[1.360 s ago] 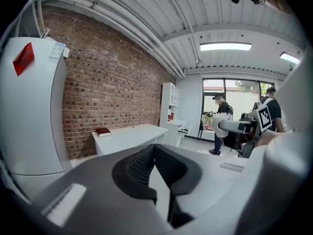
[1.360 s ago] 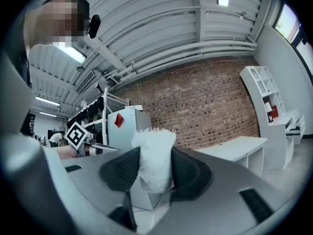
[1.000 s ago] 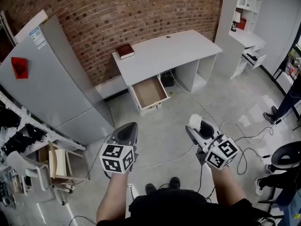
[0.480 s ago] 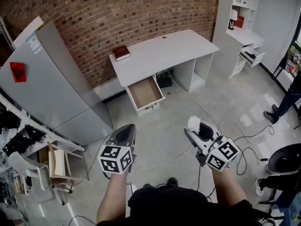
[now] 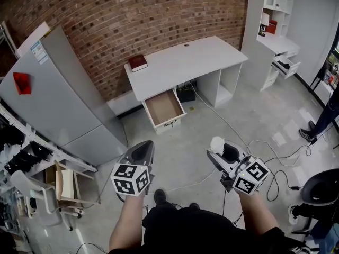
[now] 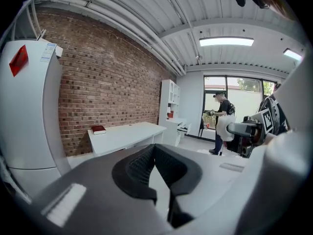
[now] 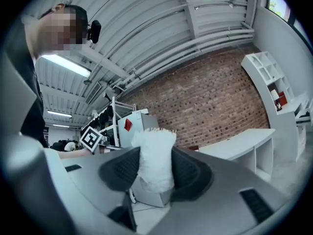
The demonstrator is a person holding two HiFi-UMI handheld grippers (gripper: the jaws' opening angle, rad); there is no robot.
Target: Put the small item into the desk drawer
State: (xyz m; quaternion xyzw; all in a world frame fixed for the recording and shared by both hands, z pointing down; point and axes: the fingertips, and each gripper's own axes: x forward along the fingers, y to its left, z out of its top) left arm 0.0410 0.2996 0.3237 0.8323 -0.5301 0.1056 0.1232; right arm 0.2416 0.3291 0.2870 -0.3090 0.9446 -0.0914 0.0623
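A small white fuzzy item (image 7: pixel 153 156) sits pinched between the pads of my right gripper (image 7: pixel 155 169); it shows as a white tuft (image 5: pixel 216 142) at the tip of that gripper (image 5: pixel 221 151) in the head view. My left gripper (image 5: pixel 141 153) is shut with nothing in it, its pads (image 6: pixel 157 166) meeting. Both are held at waist height over the floor. Ahead stands the white desk (image 5: pixel 186 60), and its drawer (image 5: pixel 164 107) is pulled out, showing a bare brown bottom. A dark red book (image 5: pixel 139 62) lies on the desk's left end.
A grey fridge (image 5: pixel 53 99) stands at the left against the brick wall. White shelving with an open drawer (image 5: pixel 286 65) is at the back right. Cables (image 5: pixel 265 157) trail across the floor. A person (image 5: pixel 323 115) stands at the far right. A cluttered rack (image 5: pixel 26 163) is at the left.
The view has shifted slightly as I step forward; a foot has moved up below. Both grippers hold their pose and the white item stays gripped.
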